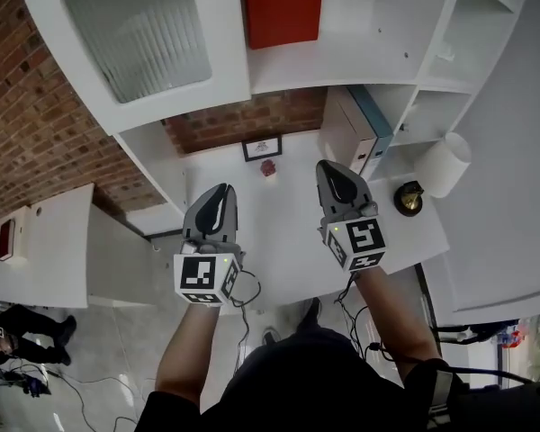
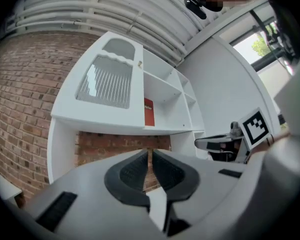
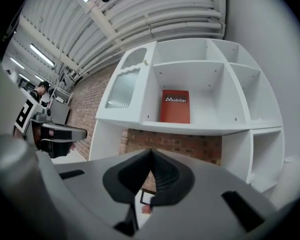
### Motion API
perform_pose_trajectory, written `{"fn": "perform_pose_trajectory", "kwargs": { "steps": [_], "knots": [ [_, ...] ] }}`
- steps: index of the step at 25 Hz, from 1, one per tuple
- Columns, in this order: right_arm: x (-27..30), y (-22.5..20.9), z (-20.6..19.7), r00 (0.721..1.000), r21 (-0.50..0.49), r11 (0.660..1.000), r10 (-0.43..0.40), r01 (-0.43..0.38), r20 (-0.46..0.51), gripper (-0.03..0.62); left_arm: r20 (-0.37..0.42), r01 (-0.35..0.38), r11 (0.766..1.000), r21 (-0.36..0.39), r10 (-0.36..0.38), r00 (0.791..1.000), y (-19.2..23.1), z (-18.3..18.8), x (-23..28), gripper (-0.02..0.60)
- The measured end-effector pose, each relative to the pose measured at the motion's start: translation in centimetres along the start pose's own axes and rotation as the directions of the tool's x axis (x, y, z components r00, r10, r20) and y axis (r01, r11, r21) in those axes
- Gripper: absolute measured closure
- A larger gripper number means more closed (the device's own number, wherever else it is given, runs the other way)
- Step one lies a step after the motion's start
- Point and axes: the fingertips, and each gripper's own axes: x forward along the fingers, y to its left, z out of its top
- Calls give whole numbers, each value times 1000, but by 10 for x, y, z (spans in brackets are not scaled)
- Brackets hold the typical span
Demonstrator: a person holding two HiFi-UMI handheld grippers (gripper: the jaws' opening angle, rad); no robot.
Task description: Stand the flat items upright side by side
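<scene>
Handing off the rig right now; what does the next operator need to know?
Left hand-held gripper: shut, empty, level above the desk.
Right hand-held gripper: same.
Red book stands upright, alone, on the upper shelf; binders stand side by side at the desk's right.
Nothing flat is seen lying down; what is left is unclear.

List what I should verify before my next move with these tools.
1. The left tool is shut with nothing between its jaws: ok.
2. The right tool is shut and holds nothing: ok.
3. The red book stands upright on the shelf: ok.
4. The white and blue binders stand upright, side by side, at the right of the desk: ok.
5. The picture frame at the back of the desk, propped up or lying flat: cannot tell.
</scene>
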Motion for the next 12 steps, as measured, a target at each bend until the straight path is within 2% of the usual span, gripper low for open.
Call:
{"fn": "perform_pose_trajectory", "kwargs": {
  "steps": [5, 12],
  "knots": [
    [-12, 24, 28, 998, -65, 997, -26, 29, 49, 595, 61, -28, 999, 19, 27, 998, 20, 31, -22, 551],
    [-28, 51, 43, 996, -82, 996, -18, 26, 93, 595, 99, -34, 999, 35, 30, 995, 29, 48, -45, 551]
  ]
}}
